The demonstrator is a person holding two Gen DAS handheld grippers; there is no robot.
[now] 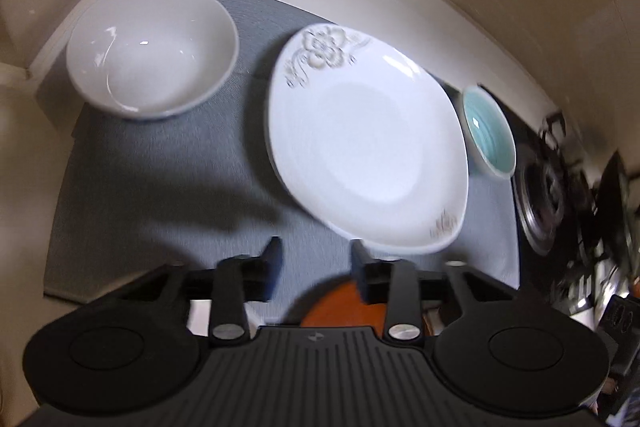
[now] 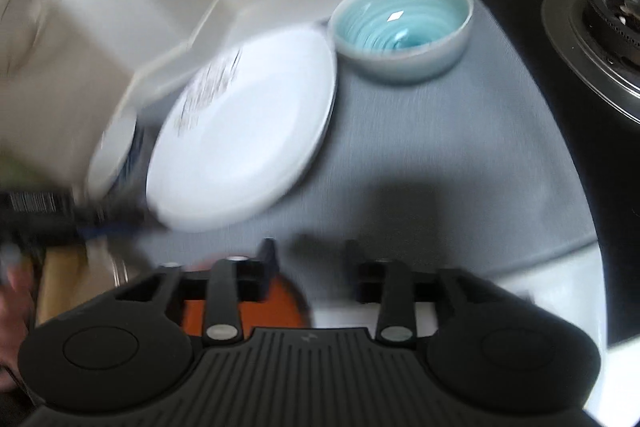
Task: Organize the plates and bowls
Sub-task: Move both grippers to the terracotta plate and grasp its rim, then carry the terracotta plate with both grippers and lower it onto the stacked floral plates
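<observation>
Three dishes on mat (image 1: 160, 187): bowl (image 1: 152, 51), plate (image 1: 368, 143), teal bowl (image 1: 490, 131); left gripper (image 1: 316, 251) and right gripper (image 2: 308, 251) both spread, apparently empty.

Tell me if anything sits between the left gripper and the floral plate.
Nothing visible does. The left gripper is open right at the near rim of the floral plate, with only bare grey mat around it.
</observation>
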